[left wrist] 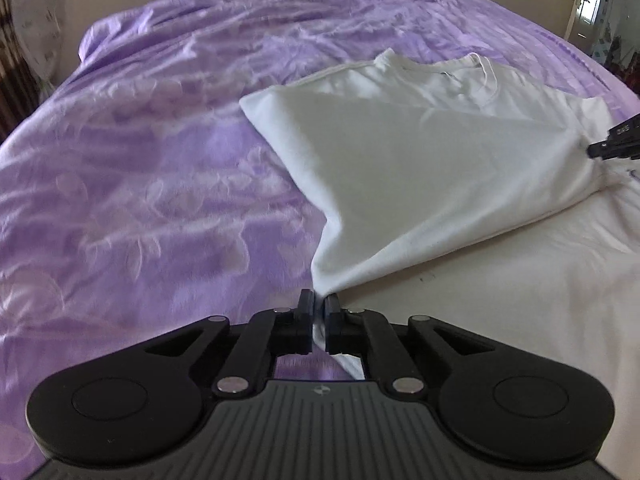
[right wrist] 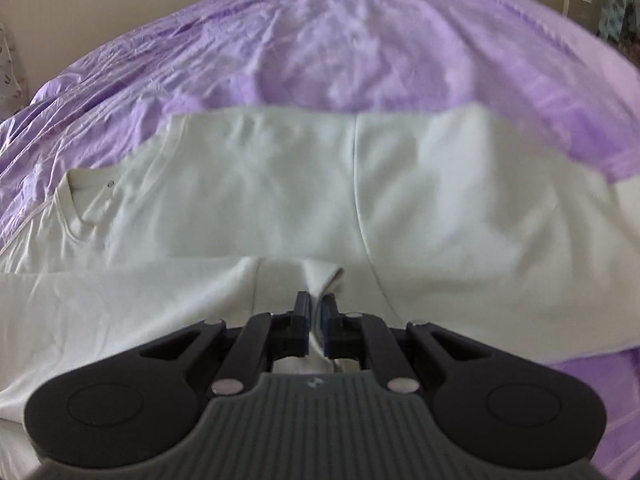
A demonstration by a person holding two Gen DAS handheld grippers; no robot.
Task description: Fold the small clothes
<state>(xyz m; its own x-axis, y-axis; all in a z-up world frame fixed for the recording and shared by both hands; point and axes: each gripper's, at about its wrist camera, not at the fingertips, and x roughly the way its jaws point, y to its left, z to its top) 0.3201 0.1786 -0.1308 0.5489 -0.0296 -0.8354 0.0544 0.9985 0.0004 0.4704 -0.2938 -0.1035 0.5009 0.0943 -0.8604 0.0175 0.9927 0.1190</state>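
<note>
A white T-shirt lies on a purple bedspread, with one side lifted and folded over toward the middle. My left gripper is shut on a corner of the shirt and holds it up off the bed. My right gripper is shut on another pinch of the same white shirt; its collar lies at the left of the right wrist view. The right gripper's tip also shows at the right edge of the left wrist view, touching the shirt.
The purple bedspread covers the bed all round the shirt. A beige wall runs behind the bed. A doorway is at the far right. A patterned cushion stands at the far left.
</note>
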